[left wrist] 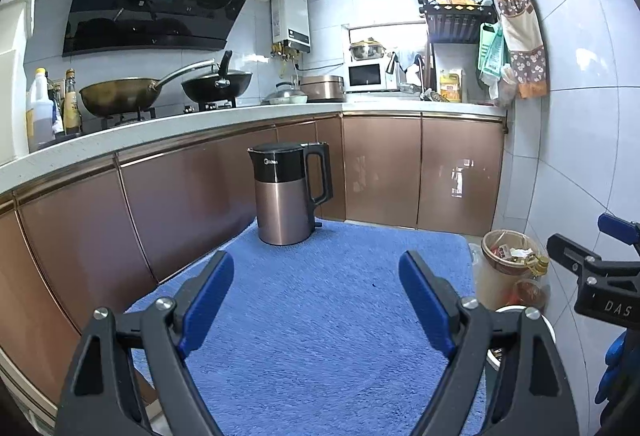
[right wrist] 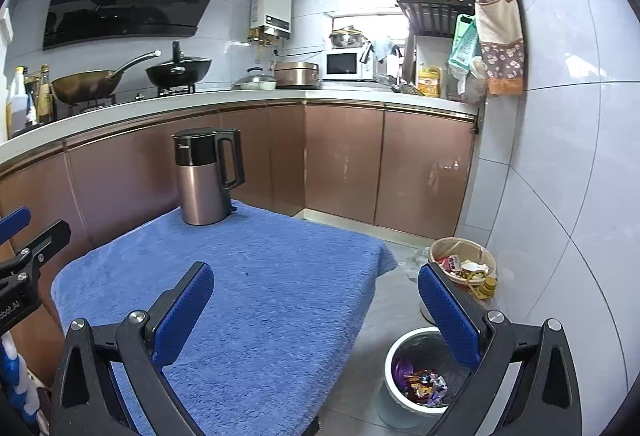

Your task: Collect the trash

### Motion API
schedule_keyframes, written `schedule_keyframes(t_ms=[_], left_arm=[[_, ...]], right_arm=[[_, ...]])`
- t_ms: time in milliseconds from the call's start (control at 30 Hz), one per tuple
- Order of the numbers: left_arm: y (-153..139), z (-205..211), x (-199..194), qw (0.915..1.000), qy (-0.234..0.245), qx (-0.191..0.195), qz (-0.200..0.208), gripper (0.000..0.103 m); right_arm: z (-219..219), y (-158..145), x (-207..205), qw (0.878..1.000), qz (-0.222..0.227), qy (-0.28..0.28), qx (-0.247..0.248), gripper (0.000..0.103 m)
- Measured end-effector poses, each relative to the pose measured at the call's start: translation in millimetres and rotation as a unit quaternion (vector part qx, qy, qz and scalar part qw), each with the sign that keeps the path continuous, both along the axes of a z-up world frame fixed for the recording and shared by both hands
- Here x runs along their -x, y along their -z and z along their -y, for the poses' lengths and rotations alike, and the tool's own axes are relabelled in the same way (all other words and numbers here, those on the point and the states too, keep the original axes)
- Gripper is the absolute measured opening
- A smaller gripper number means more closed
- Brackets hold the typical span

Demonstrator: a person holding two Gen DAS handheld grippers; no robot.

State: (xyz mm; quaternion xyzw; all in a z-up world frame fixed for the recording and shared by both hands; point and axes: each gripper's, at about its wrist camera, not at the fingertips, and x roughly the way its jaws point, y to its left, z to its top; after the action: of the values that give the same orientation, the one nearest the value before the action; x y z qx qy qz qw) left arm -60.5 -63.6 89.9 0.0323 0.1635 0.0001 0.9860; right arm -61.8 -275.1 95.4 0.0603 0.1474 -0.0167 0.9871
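Observation:
A white trash bin (right wrist: 394,358) stands on the floor right of the table, with colourful wrappers (right wrist: 424,386) inside. Its rim shows in the left wrist view (left wrist: 550,330) behind my fingers. My left gripper (left wrist: 316,296) is open and empty above the blue towel (left wrist: 320,316). My right gripper (right wrist: 316,300) is open and empty, spanning the towel's right edge (right wrist: 256,296) and the bin. The right gripper also shows at the right edge of the left wrist view (left wrist: 600,272).
A copper and black kettle (left wrist: 290,192) stands at the towel's far edge. A tan basket (right wrist: 462,264) full of rubbish sits on the floor by the wall, beyond the bin. Brown cabinets (left wrist: 380,168) and a counter with woks (left wrist: 116,94) run behind.

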Motion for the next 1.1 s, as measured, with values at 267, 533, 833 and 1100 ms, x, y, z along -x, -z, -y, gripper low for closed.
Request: schedule_keyframes(t_ms=[267,533,833,1100], left_arm=[[7,-2,-23,0.9999,-0.008,-0.002,-0.009,0.084],[8,-5,-50,0.9994,-0.027,-0.021,-0.01,0.084],[7,-10,-75,0.9994,-0.02,-0.027,-0.01,0.084],[3,-16,-93,0.9998,0.003,-0.019,-0.006,0.084]], right_arm=[[6,0,-12,0.999,0.006,0.032,0.014,0.103],[22,-3,-30,0.998,0.011,0.058,0.011,0.103],[37,-6,-45,0.995,0.024,0.093,0.004,0.103],[40,-7,-50,0.992,0.011,0.129,0.005,0.103]])
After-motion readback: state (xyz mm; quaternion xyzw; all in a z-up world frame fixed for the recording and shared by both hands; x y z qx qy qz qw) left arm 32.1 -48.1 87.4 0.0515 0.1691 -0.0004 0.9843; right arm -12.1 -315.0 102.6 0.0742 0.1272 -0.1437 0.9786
